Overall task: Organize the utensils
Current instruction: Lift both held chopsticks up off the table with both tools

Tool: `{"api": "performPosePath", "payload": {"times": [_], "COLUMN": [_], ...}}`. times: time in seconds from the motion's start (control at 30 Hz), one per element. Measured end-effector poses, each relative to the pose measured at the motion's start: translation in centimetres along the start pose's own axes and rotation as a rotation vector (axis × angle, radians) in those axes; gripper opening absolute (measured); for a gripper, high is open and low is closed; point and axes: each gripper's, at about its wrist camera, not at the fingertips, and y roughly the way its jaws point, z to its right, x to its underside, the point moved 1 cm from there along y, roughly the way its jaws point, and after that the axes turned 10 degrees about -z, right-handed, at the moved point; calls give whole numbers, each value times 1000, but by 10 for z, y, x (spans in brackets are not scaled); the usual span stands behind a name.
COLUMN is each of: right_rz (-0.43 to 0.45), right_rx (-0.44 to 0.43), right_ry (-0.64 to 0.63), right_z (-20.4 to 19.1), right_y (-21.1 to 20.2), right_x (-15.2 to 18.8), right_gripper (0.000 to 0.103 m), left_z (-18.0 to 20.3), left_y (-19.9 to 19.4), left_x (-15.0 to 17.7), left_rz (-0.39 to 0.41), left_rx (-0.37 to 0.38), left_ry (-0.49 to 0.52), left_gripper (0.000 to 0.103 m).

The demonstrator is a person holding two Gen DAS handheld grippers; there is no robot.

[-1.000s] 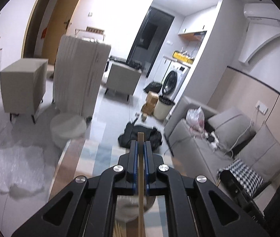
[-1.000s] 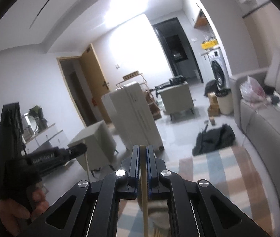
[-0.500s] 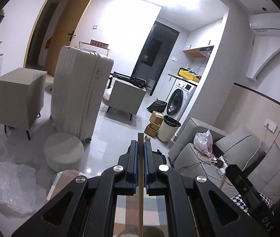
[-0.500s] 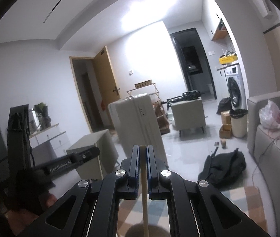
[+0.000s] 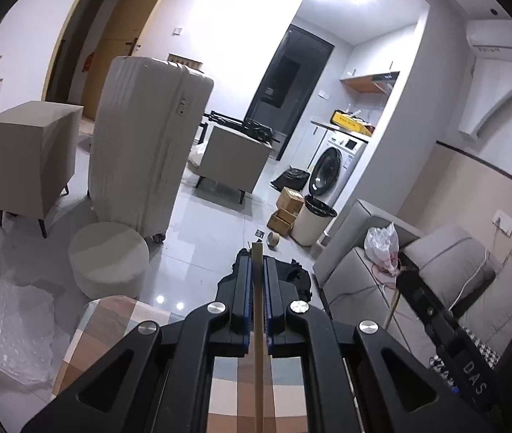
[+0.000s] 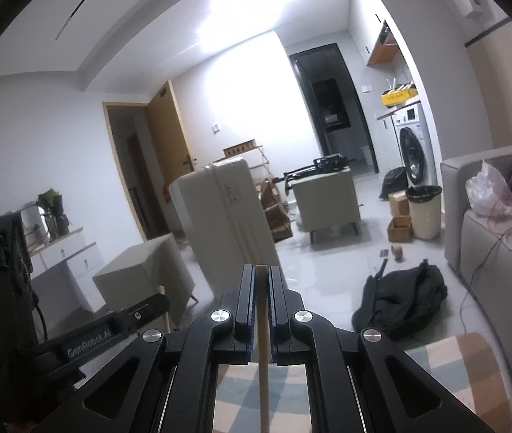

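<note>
My left gripper point(image 5: 256, 267) is shut on a thin wooden stick-like utensil point(image 5: 258, 342) that runs back between the blue pads and pokes out past the tips. My right gripper point(image 6: 261, 278) is likewise shut on a second pale wooden utensil point(image 6: 263, 361). Both point out over a checked rug point(image 5: 111, 321) into the room. In the left wrist view the right gripper's black body point(image 5: 433, 310) shows at the right with its stick below it. In the right wrist view the left gripper's body point(image 6: 111, 328) shows at the lower left.
A big white suitcase point(image 5: 147, 144), a round pouf point(image 5: 109, 259) and grey cabinets point(image 5: 28, 158) stand on the tiled floor. A black bag point(image 6: 400, 299) lies by the grey sofa point(image 5: 382, 288). Bubble wrap point(image 5: 7, 328) lies at the left. A bin point(image 6: 424, 213) and a washing machine point(image 6: 413, 151) are further back.
Both views have tilted up from the rug and floor toward the room's far end. Each gripper stays shut on its wooden stick. The other gripper has come into the left wrist view.
</note>
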Motion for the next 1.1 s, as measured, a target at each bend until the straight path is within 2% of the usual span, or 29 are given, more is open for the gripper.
{"api": "performPosePath", "payload": {"times": [0.33,0.53,0.77,0.9,1.1], "right_rz": [7,-15,-47,-70,-103], "right_rx": [-12,-13,-9,-10,-10], "right_ry": [-48,-91,-91,-84,-77], "right_z": [-9,-18,-19,-16,-12], "right_y": [-9,-21,-26,-29,-35], "right_x": [0,10,19,25,35], "right_gripper": [6,6,6,6,6], "left_z": [5,19,16,8,14], "left_y": [-17,-22,-13,-14,-20], "left_x": [-11,-14,-2,-2,-2], "left_rz": [37,96,83,68,92], "left_rx": [-3,-6,-4,4,-2], "left_ry": [-6,68,106,87,112], "left_gripper": [2,2,2,2,2]}}
